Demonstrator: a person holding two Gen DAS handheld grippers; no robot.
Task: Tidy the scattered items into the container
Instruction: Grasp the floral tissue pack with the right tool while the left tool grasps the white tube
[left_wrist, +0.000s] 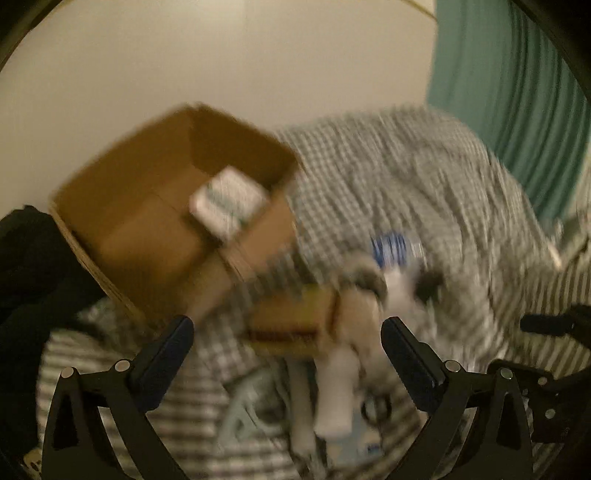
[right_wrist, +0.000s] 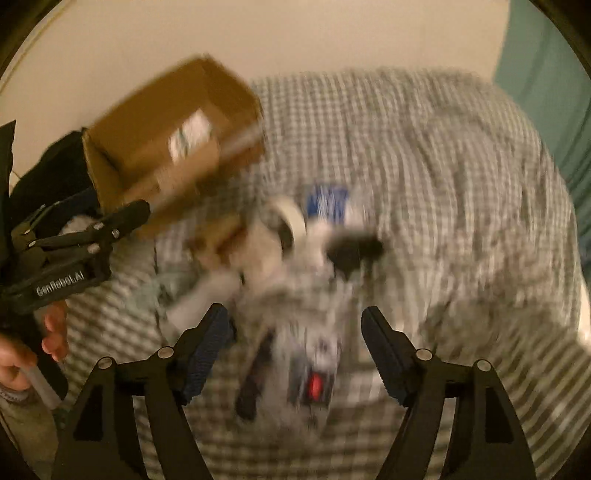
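Both views are smeared by motion blur, so we can make out only coarse shapes. An open brown cardboard box (left_wrist: 155, 206) sits on the bed covered in grey-and-white checked fabric (left_wrist: 406, 166), near a cream wall, and a small white packet with greenish print (left_wrist: 227, 201) lies inside it. The scattered items lie in a heap on the bed beside the box: a yellow-and-brown flat carton (left_wrist: 291, 325), a white cylindrical bottle (left_wrist: 338, 395), a blue-and-white printed pack (right_wrist: 327, 205), a roll of white tape (right_wrist: 290, 221) and a small black object (right_wrist: 354, 251). Our left tool (left_wrist: 287, 339) is spread wide above the carton, gripping nothing. Our right tool (right_wrist: 297, 332) is likewise wide apart and empty above the heap.
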